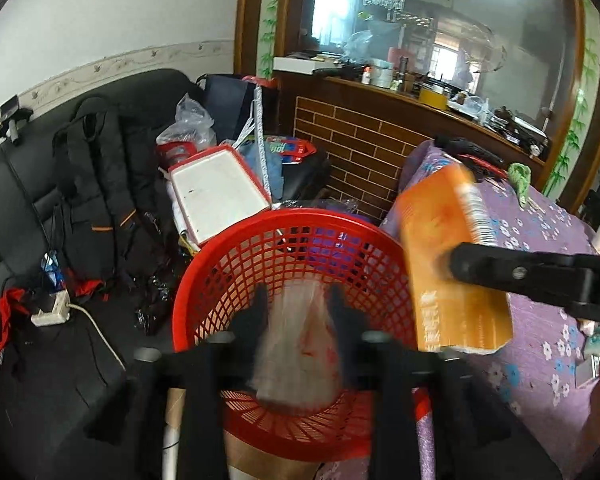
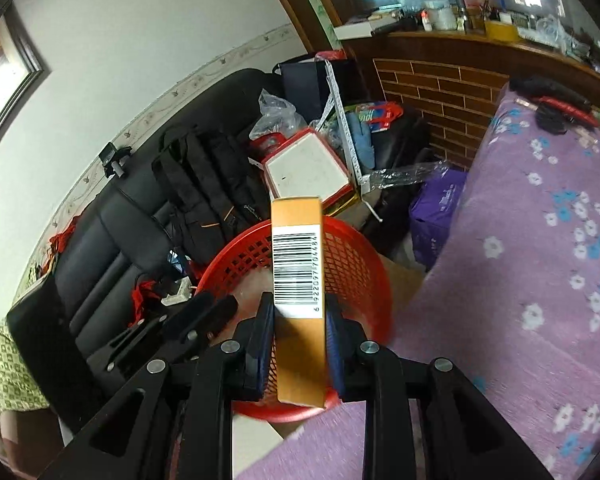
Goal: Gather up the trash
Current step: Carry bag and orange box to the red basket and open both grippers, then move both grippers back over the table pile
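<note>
A red mesh basket [image 1: 300, 232] stands between the black sofa and the table; it also shows in the right wrist view [image 2: 364, 264]. My left gripper [image 1: 298, 296] is above the basket, its fingers apart, with a blurred clear plastic bag [image 1: 300, 344] between them over the basket's opening. My right gripper [image 2: 300, 308] is shut on an orange carton with a barcode [image 2: 298, 264] and holds it over the basket's near rim. The carton [image 1: 448, 264] and the right gripper's finger [image 1: 500, 270] show at the right of the left wrist view.
A black sofa [image 1: 60, 208] on the left carries a black backpack [image 1: 96, 188], a white power strip [image 1: 50, 312], a white tray with a red rim [image 1: 216, 192] and plastic bags. A table with a purple flowered cloth [image 2: 540, 260] is on the right. A brick-patterned counter [image 1: 360, 144] stands behind.
</note>
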The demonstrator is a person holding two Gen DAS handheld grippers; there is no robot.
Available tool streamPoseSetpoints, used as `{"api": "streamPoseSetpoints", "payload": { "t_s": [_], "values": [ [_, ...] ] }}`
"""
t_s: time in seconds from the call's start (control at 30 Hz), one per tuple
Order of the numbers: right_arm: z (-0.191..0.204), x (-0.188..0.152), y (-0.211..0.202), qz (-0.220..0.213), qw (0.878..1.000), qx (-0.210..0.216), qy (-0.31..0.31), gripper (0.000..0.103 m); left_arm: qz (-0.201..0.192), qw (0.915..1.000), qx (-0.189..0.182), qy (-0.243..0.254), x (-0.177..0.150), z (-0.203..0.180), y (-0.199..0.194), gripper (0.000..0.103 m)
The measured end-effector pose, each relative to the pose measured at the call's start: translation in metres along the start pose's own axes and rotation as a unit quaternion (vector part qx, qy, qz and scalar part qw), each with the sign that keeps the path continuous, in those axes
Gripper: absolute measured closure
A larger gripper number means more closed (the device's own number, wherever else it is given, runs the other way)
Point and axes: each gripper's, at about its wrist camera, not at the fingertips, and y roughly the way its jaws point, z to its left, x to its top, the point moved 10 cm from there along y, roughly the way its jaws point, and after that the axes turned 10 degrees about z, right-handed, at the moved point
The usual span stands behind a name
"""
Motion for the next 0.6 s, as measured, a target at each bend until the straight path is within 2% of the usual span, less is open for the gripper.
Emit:
{"api": "streamPoseSetpoints", "payload": {
  "t_s": [0.03, 0.13, 0.23, 0.3, 0.4, 0.47, 0.6],
  "values": [
    [-0.002, 0.001, 0.002, -0.001, 1.000, -0.001, 0.005, 0.066, -0.004, 1.0000, 0.003, -0.003, 0.001, 0.002, 0.000, 0.050],
    [-0.007, 0.001, -0.008, -0.011, 1.000, 0.005, 0.008, 0.066, -0.006, 1.0000, 0.004, 0.000, 0.001, 0.004, -0.001, 0.050],
    [-0.016, -0.003, -0.030, -0.033, 0.999, -0.010, 0.011, 0.066, -0.011, 0.9999, 0.001, 0.002, 0.000, 0.001, -0.007, 0.049],
    [-0.021, -0.010, -0.045, -0.044, 0.999, -0.016, 0.014, 0.062, -0.016, 0.9999, -0.001, 0.004, -0.002, -0.005, -0.014, 0.047],
    [-0.034, -0.025, -0.066, -0.052, 0.998, -0.027, 0.028, 0.051, -0.023, 0.9996, -0.008, 0.011, -0.007, -0.019, -0.025, 0.041],
    [-0.043, -0.039, -0.078, -0.053, 0.997, -0.038, 0.037, 0.051, -0.027, 0.9994, -0.012, 0.021, -0.013, -0.033, -0.034, 0.036],
    [-0.067, -0.073, -0.102, -0.050, 0.995, -0.063, 0.054, 0.051, -0.019, 0.9981, -0.025, 0.053, -0.030, -0.068, -0.045, 0.033]
  ]
}}
